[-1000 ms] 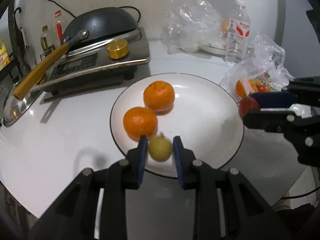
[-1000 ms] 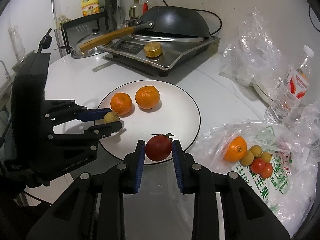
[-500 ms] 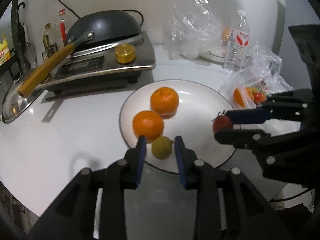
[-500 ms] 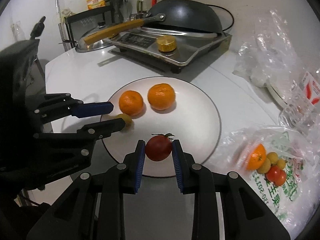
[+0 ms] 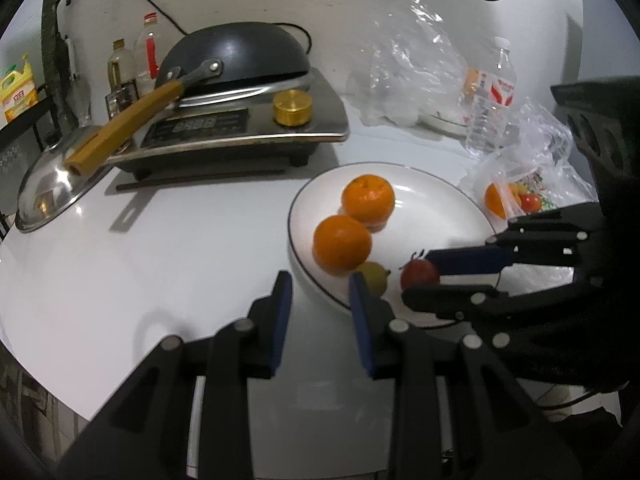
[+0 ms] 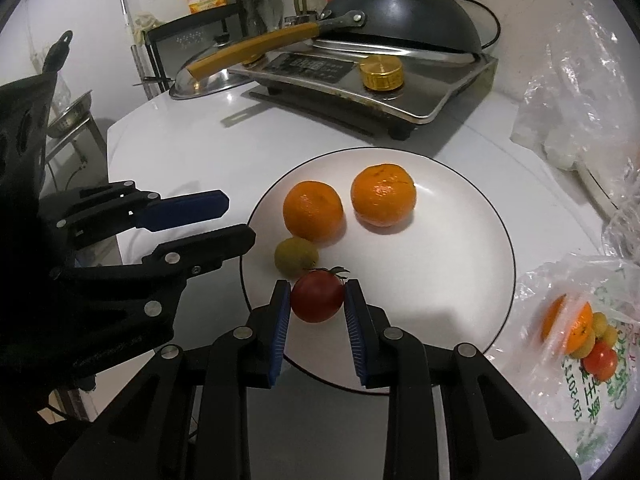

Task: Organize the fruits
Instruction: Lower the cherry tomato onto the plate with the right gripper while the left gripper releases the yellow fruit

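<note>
Right tongs [image 6: 316, 300]: clamped on the small round red tomato [image 6: 317, 295], low over the white dark-rimmed plate [image 6: 460, 216].
Left tongs [image 5: 320, 292]: narrow, empty, beside the plate.
Neighbour: small yellow-green fruit [image 6: 296, 255] just beyond-left of the tomato.

text: none legible | bag [image 6: 596, 392]: blurred green print | bottle [image 5: 491, 106]: red-white label, unreadable

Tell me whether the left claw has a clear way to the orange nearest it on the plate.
Probably yes. The left claw is empty, beside the plate, and nothing stands between it and the nearer orange. The small yellow-green fruit and the right claw, shut on the tomato, crowd one side.
</note>
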Tool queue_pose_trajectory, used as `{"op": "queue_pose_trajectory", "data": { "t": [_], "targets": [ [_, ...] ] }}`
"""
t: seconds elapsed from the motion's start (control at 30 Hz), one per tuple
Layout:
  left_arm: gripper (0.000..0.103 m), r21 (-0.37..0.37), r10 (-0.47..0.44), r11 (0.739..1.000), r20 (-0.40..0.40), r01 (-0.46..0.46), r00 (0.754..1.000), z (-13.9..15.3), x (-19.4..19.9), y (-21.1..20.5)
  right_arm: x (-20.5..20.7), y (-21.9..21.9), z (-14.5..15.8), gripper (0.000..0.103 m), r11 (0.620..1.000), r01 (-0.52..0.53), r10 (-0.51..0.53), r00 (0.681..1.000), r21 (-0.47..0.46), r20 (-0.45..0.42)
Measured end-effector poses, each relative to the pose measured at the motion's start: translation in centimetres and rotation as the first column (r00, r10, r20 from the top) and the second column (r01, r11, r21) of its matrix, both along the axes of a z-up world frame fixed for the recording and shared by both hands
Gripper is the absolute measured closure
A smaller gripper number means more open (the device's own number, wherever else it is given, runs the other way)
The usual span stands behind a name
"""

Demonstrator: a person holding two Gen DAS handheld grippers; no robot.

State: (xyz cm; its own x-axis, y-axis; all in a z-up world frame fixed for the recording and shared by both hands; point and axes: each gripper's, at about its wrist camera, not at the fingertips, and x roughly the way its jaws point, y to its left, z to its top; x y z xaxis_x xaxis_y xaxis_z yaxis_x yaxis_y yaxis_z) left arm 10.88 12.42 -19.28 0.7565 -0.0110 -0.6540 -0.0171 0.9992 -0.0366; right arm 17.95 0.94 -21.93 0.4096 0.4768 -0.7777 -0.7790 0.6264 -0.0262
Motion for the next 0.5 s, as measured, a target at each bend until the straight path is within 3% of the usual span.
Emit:
{"op": "queue_pose_trajectory", "data": {
  "t": [0.2,0.27,0.3,0.5],
  "targets": [
    [0.07,0.012,0.008,1.0,0.004,-0.008,1.0,0.01,-0.45,0.51,0.07,0.64,-0.31,0.074,1.0,0.008,-0.008,1.0,0.003,-0.021],
    [0.055,0.01,0.011,1.0,0.01,-0.011,1.0,0.17,-0.62,0.68,0.07,0.68,-0.27,0.074,1.0,0.013,-0.013,1.0,0.007,-0.025],
    [0.053,0.008,0.015,1.0,0.016,-0.015,1.0,0.27,-0.73,0.78,0.04,0.67,-0.26,0.074,1.0,0.017,-0.016,1.0,0.008,-0.025],
    [0.052,0.008,0.025,1.0,0.021,-0.025,0.999,0.45,-0.95,0.81,-0.18,0.27,0.25,0.069,0.999,0.03,-0.029,0.999,0.023,-0.024]
  ]
}}
